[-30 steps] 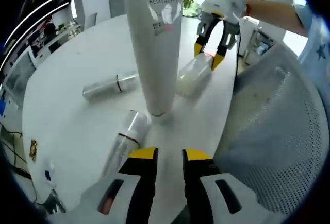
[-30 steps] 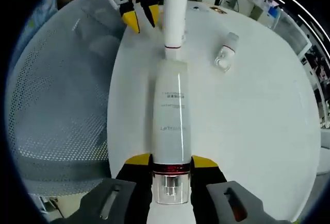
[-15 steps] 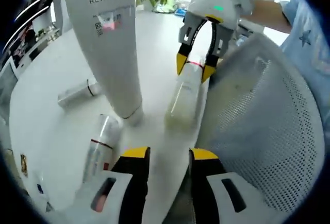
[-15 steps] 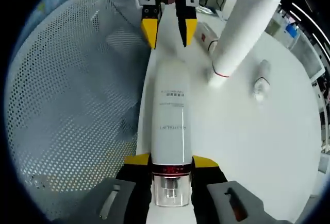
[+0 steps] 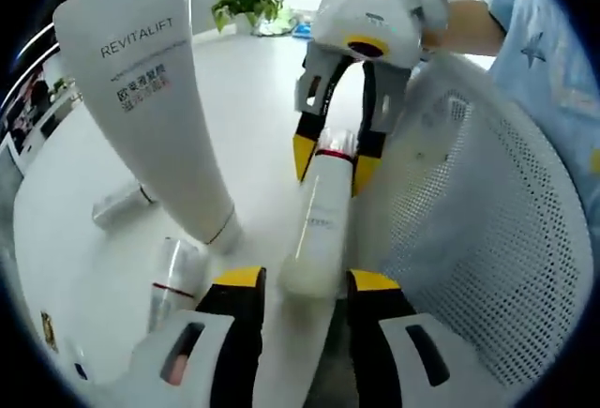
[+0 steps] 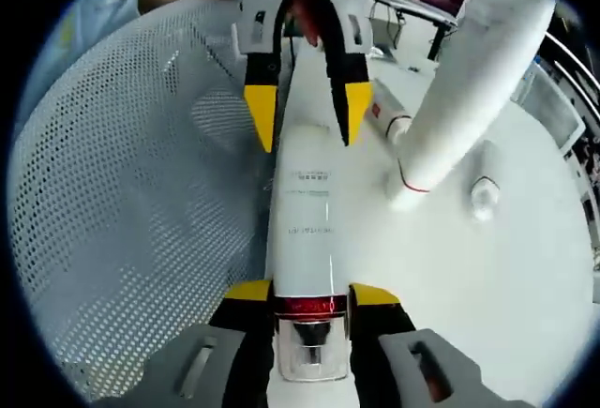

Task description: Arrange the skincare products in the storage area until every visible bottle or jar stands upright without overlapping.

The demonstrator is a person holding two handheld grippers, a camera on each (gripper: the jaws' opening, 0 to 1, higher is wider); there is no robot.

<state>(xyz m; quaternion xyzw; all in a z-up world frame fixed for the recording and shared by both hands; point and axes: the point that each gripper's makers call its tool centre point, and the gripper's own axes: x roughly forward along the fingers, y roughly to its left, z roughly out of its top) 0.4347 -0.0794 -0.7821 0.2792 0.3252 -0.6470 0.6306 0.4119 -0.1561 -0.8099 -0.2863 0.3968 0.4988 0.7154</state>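
My right gripper is shut on a white bottle at the red band below its clear cap. The bottle hangs tilted over the white table's edge. Its base sits between the fingers of my left gripper, which stands open around it. The left gripper faces me in the right gripper view, and the right gripper reaches down in the left gripper view. A tall white REVITALIFT tube stands on its cap beside them, also seen as the tube.
Two small bottles lie flat on the table: a clear one with a red band and a silvery one. A grey mesh chair back presses against the table edge. A person's sleeve and arm are behind it.
The right gripper has lifted the white bottle off the table and brought its base in between my left jaws. The left jaws have spread slightly wider.
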